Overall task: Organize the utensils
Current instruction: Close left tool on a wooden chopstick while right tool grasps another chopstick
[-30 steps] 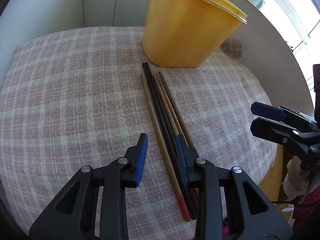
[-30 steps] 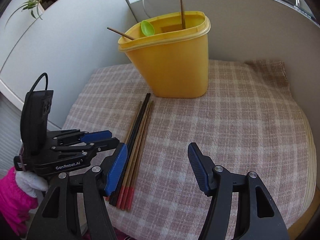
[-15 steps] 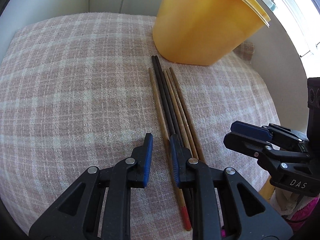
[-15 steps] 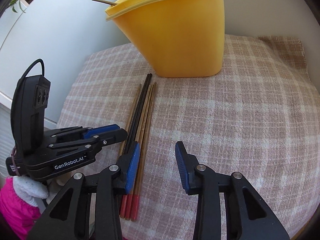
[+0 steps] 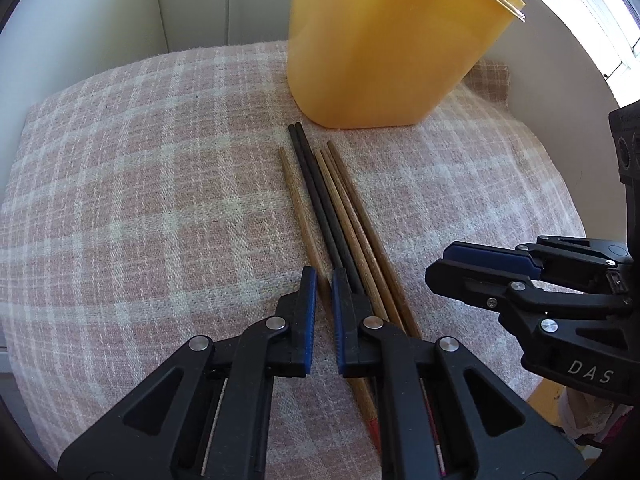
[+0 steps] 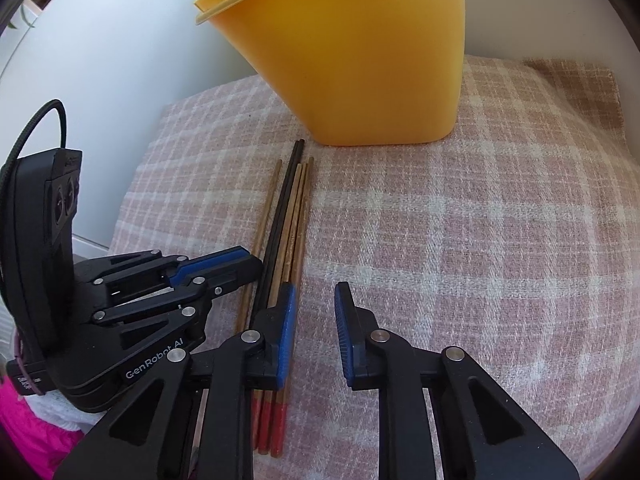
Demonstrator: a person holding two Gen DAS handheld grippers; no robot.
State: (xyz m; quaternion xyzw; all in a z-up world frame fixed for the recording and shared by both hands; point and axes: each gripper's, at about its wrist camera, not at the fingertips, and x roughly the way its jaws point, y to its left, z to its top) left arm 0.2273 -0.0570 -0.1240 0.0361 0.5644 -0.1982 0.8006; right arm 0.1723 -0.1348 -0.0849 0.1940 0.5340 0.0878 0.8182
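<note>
Both grippers lowered toward chopsticks [image 5: 340, 216], jaws closing, nothing gripped; chopstick tips point at yellow container [image 5: 384, 40]

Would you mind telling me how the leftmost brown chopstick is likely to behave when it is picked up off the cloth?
The brown chopstick looks thin and straight, so it is probably stiff and light. Its slim smooth shaft may pivot or slip between pads. Lying apart from the black pair on the checked cloth, it should lift without disturbing them.

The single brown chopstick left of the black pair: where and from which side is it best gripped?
Probably the single brown chopstick at its thicker half, toward the red end, from above, one claw pad on each side. It lies flat on the cloth, slightly apart from the black pair.
</note>
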